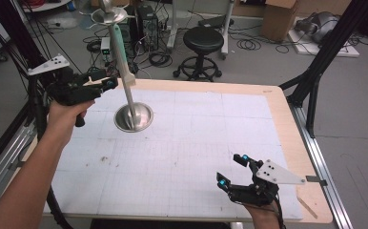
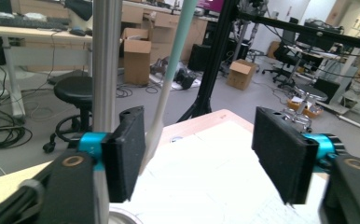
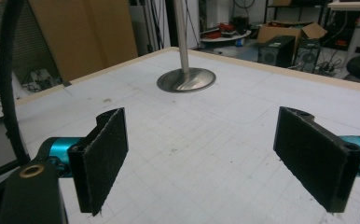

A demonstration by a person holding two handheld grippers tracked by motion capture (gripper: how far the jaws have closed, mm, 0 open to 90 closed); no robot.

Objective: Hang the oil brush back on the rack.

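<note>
On the bench [image 1: 249, 124], toward its far left corner, a metal stand [image 1: 133, 117] is sitting on its round base, its pole rising upright with a green-handled utensil [image 1: 121, 55] hanging beside it. You are holding the left tool [image 1: 107, 82] just beside that pole, its pads apart and gripping nothing. Your right tool [image 1: 230, 170] is hovering near the front edge, likewise parted and empty.

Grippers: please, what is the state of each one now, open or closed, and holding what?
Left gripper: open, holding nothing; the spatula hangs just beside its jaws.
Right gripper: open, empty, low over the table.
</note>
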